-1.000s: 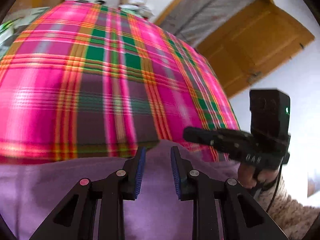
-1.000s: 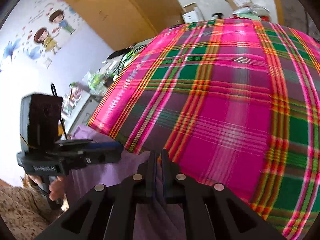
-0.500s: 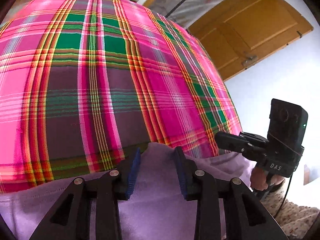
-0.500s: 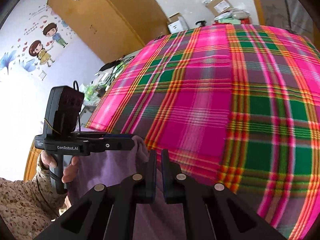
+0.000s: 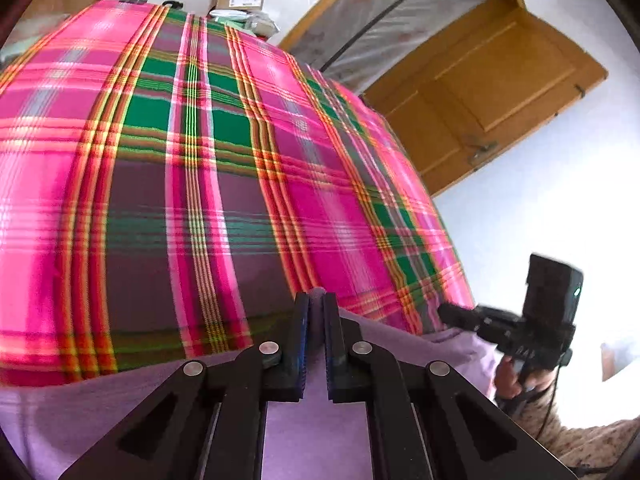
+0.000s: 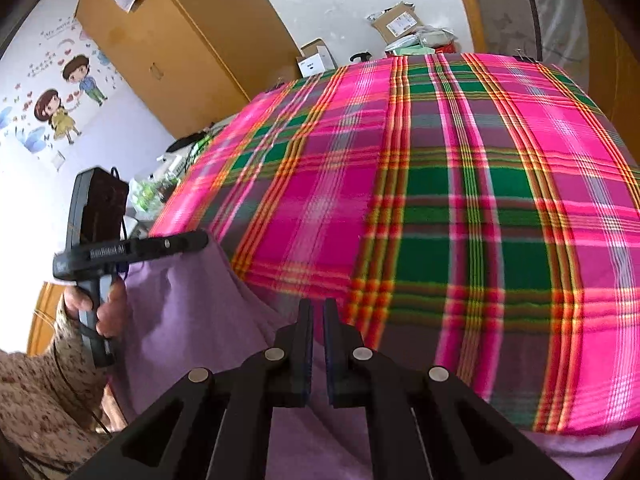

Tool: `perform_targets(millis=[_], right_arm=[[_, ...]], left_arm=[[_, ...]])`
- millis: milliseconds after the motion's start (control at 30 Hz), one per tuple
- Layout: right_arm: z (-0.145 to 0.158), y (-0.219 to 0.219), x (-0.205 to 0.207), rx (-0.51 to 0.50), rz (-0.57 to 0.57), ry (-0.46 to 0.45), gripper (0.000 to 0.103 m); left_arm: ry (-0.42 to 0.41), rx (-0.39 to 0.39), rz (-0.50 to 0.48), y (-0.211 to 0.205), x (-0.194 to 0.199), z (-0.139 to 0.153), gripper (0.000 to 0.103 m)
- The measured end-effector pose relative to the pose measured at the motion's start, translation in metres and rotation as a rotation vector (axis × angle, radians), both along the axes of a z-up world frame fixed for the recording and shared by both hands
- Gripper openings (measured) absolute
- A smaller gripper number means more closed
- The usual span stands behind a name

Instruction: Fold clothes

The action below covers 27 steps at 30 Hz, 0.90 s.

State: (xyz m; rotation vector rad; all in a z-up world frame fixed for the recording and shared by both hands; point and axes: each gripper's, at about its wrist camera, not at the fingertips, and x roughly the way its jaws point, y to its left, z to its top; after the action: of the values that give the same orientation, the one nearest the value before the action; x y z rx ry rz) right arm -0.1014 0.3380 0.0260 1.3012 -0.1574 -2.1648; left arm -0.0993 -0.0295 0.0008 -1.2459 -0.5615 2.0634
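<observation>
A pink-and-green plaid bedspread [image 5: 200, 184] fills the room before a wooden door [image 5: 492, 92] and cardboard boxes [image 6: 396, 20]; at its near edge, the lilac garment [image 6: 192, 312] hangs pinched in the just-closed left gripper [image 5: 316, 300] and the right gripper [image 6: 318, 308].

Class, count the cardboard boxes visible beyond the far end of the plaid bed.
2: a brown cardboard box by the wall, and a white box to its left. Others may be hidden behind the bed.

left hand-held gripper [image 5: 316, 300] just closed, pinching lilac garment [image 5: 312, 432] edge, plaid bedcover [image 5: 200, 184] beyond, right hand-held gripper [image 5: 448, 314] alongside
</observation>
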Motion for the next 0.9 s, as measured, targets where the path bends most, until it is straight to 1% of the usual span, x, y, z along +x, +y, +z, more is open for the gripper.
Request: perform_targets(millis=[67, 167, 233, 300, 400, 433, 500, 533, 567, 600, 700, 767, 833, 900], right_arm=[[-0.005, -0.005, 0.003, 0.024, 0.057, -0.014, 0.015], [-0.01, -0.015, 0.01, 0.088, 0.136, -0.008, 0.022], [-0.012, -0.02, 0.014, 0.116, 0.174, 0.002, 0.025], [-0.014, -0.026, 0.018, 0.156, 0.208, 0.017, 0.026], [-0.016, -0.038, 0.023, 0.216, 0.247, 0.059, 0.026], [-0.016, -0.041, 0.024, 0.226, 0.254, 0.072, 0.025], [-0.013, -0.043, 0.026, 0.232, 0.258, 0.103, 0.008], [-0.01, -0.042, 0.025, 0.223, 0.248, 0.12, 0.005], [-0.007, -0.041, 0.024, 0.212, 0.234, 0.139, 0.005], [-0.006, -0.035, 0.021, 0.186, 0.21, 0.136, 0.005], [-0.013, -0.032, 0.009, 0.153, 0.149, 0.107, 0.004], [-0.02, -0.032, 0.005, 0.168, 0.138, 0.092, 0.004], [-0.025, -0.03, 0.002, 0.181, 0.112, 0.082, 0.004], [-0.027, -0.023, -0.002, 0.194, 0.062, 0.082, 0.0]], left_arm=[[0.008, -0.002, 0.0, 0.0, 0.0, 0.002, 0.007], [0.02, 0.012, -0.004, -0.004, 0.003, 0.005, 0.007], [0.046, 0.016, -0.01, -0.006, 0.007, 0.007, 0.007], [0.07, 0.019, -0.016, -0.007, 0.01, 0.01, 0.007], [0.065, 0.027, -0.011, -0.005, 0.005, 0.008, 0.007], [0.062, 0.024, -0.009, -0.004, 0.004, 0.008, 0.007], [0.064, 0.016, -0.009, -0.003, 0.004, 0.008, 0.007], [0.066, 0.013, -0.009, -0.002, 0.003, 0.009, 0.007], [0.067, 0.01, -0.008, -0.002, 0.003, 0.01, 0.007], [0.069, 0.006, -0.007, -0.002, 0.003, 0.01, 0.007], [0.061, -0.004, 0.001, -0.001, -0.002, 0.008, 0.007], [0.049, -0.023, 0.006, 0.001, -0.006, 0.005, 0.007], [0.012, -0.034, 0.014, 0.001, -0.012, -0.004, 0.007], [-0.037, -0.039, 0.033, -0.001, -0.018, -0.014, 0.007]])
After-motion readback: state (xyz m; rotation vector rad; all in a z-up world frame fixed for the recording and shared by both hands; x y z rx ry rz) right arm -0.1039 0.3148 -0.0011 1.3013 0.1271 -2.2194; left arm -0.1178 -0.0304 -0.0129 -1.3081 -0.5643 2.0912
